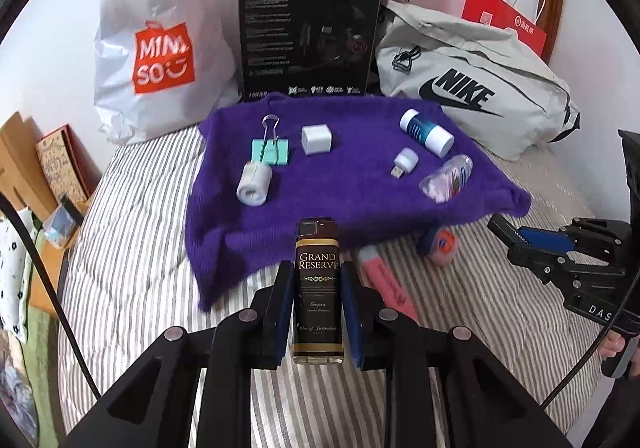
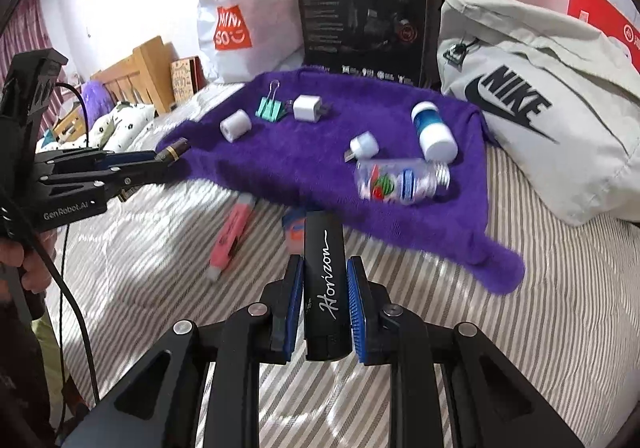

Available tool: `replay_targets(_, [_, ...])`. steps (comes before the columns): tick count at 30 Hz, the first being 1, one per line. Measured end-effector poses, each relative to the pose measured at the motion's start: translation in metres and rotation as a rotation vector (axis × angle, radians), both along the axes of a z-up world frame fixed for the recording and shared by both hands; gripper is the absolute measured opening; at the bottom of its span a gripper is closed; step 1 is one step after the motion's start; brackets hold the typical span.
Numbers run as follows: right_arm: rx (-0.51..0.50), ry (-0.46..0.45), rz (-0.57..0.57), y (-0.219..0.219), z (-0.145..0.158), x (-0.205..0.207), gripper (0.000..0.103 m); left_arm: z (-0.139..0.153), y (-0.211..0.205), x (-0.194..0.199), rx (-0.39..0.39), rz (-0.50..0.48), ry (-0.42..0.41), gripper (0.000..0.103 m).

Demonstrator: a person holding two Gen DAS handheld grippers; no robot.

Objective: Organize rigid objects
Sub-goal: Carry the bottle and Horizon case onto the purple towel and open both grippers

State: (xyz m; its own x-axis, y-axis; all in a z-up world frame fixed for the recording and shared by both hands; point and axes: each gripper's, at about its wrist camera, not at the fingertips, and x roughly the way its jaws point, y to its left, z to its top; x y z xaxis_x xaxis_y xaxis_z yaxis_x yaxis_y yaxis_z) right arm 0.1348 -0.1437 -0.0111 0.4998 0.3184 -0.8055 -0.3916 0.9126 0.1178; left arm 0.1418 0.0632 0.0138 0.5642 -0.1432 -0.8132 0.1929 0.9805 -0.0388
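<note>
Starting at the left wrist view, the left gripper [image 1: 318,288] pinches a small dark bottle [image 1: 318,284], its long axis pointing to 12 o'clock, toward the purple cloth [image 1: 360,184] just ahead. A pink marker [image 1: 386,286] lies on the striped bedding at 1 o'clock.

From the right wrist view, the right gripper [image 2: 323,296] is pressed onto a black case [image 2: 325,288], lengthwise toward 12 o'clock. The cloth lies just ahead, so both hands seem equally near.
</note>
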Motion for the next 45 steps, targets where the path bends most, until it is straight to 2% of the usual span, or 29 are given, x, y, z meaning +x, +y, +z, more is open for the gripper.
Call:
replay_targets(6, [0.017,-0.02,-0.008,-0.001,0.014,0.033,0.022,0.004,-0.006,0.032,-0.023,-0.021,-0.003,0.023])
replay_targets(14, [0.01,-0.019,-0.012,-0.002,0.017,0.088,0.022,-0.006,-0.013,0.074,-0.035,-0.037,0.023,0.023])
replay_targets(20, [-0.017,-0.009,-0.015,0.001,0.007,0.145,0.022,-0.016,-0.016,0.1,-0.019,-0.041,0.04,0.023])
replay_targets(24, [-0.048,0.023,-0.009,0.008,-0.012,0.177,0.022,-0.026,-0.017,0.113,-0.012,-0.039,0.062,0.023])
replay_targets(33, [-0.099,0.079,0.021,0.023,-0.044,0.194,0.022,-0.038,-0.019,0.124,-0.009,-0.042,0.09,0.023])
replay_targets(45, [-0.116,0.1,0.038,0.029,-0.062,0.201,0.022,-0.051,-0.018,0.135,-0.022,-0.043,0.129,0.023])
